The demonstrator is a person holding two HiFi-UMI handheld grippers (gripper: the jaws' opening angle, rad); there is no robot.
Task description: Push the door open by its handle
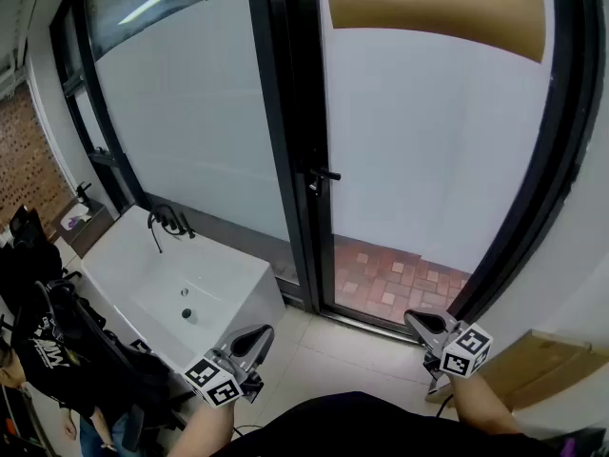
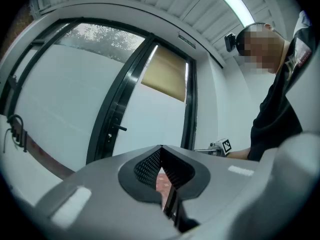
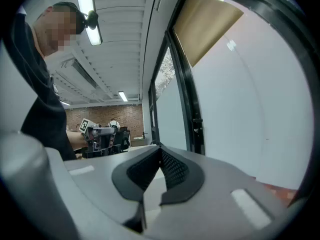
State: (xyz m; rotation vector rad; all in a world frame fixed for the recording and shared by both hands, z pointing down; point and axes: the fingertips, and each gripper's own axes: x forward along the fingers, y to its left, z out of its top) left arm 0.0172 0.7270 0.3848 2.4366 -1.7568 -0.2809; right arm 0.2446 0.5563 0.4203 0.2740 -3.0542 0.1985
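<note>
Handle (image 1: 324, 175) sits well ahead of left tool (image 1: 257, 336) and right tool (image 1: 416, 320), both closed and empty.

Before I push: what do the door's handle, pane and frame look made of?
Handle: likely metal, matt black; a thin dark lever.
Pane: frosted glass, it seems; even milky white above a see-through strip.
Frame: probably painted metal; black, with glossy reflections.
</note>
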